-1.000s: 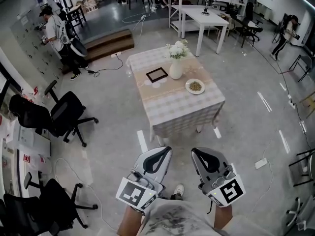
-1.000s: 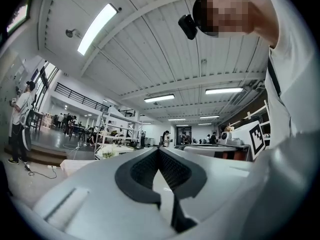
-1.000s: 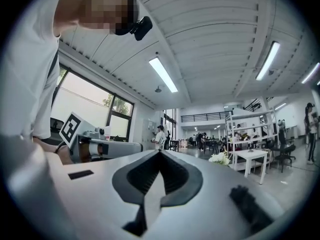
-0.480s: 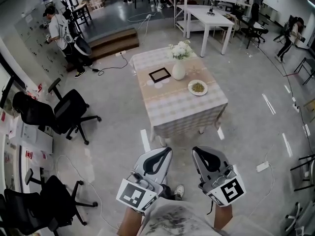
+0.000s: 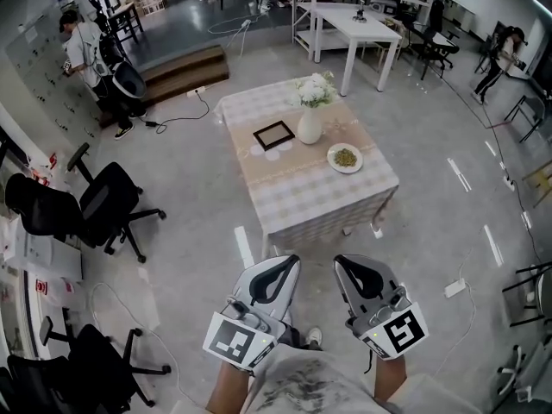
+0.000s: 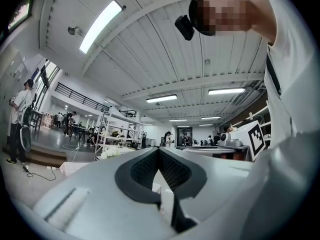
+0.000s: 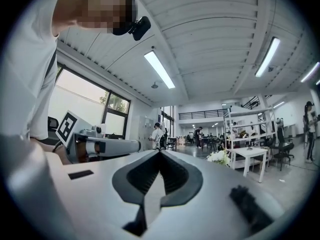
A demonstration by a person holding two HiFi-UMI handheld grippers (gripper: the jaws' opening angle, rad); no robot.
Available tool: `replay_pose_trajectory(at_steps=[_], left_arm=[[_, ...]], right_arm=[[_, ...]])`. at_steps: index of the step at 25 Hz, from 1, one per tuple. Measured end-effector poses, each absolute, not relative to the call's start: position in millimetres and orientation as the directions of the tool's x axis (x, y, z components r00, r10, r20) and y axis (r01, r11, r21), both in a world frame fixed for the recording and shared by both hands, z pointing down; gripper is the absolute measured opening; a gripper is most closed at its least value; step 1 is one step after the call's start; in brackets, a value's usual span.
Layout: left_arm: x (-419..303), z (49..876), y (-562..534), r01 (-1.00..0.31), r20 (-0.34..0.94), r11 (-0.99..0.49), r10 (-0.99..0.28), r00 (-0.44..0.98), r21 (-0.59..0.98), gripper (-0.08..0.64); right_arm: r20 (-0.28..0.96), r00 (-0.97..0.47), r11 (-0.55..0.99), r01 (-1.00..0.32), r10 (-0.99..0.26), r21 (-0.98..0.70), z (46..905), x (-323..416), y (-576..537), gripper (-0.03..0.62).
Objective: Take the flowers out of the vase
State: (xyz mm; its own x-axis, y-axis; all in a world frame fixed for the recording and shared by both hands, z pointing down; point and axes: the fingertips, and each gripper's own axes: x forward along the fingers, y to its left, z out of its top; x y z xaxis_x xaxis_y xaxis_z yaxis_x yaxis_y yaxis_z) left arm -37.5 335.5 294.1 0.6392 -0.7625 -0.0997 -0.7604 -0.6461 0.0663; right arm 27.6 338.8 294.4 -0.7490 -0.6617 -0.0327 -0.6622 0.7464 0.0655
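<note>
While the left gripper (image 5: 278,264) and right gripper (image 5: 352,266) sit closed and empty (both well short), spread one before nearing the upper-centre flowers (image 5: 314,89).

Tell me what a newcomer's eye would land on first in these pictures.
The cloth-covered table alone on the open floor draws the eye, with a white vase of white flowers near its far edge, a black frame lying flat left of the vase and a plate at its right. Low in the head view, the left gripper and right gripper point toward it, both shut and empty, short of the table.
</note>
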Motion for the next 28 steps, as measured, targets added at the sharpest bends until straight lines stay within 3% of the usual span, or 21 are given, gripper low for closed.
replay_pose_trajectory(at_steps=[17, 28], left_arm=[[-71.1, 288.6, 284.9, -0.706, -0.116, -0.705, -0.708, 0.696, 0.070, 0.008], [-64.2, 299.7, 230.9, -0.725, -0.085, -0.683, -0.730, 0.678, 0.083, 0.008]], right_arm=[[-0.004, -0.693, 0.690, -0.718, -0.721, 0.091, 289.9, -13.9, 292.0, 0.016], [-0.003, -0.722, 0.720, -0.690, -0.692, 0.072, 296.8, -9.5, 236.1, 0.017]])
